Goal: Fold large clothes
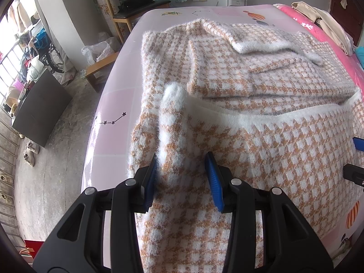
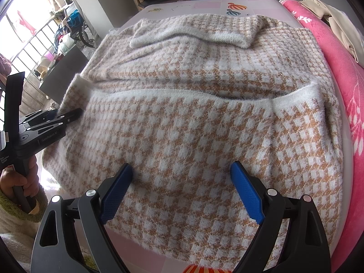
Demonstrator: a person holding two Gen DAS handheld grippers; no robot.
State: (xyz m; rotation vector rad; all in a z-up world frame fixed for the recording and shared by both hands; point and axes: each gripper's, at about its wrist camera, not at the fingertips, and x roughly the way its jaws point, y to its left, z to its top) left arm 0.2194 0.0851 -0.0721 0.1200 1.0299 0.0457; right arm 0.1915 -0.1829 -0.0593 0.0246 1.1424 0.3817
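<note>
The left gripper [image 1: 182, 173] grasped a fold of the checked fuzzy sweater [image 2: 193, 122] at its nine o'clock edge; the right gripper [image 2: 182, 188] hovered released above the six o'clock hem.

I note: wooden chair [image 1: 127, 6], dark cabinet [image 1: 43, 111], barred window [image 1: 13, 45] admitting daylight, grey concrete floor [image 1: 56, 170].

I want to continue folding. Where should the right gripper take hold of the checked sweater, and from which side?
Probably the sweater's near hem, at the bed's front edge. The right gripper hangs open above the cloth there. Come down from the front: that edge lies flat and free, while the white ribbed band farther back is already folded over.
</note>
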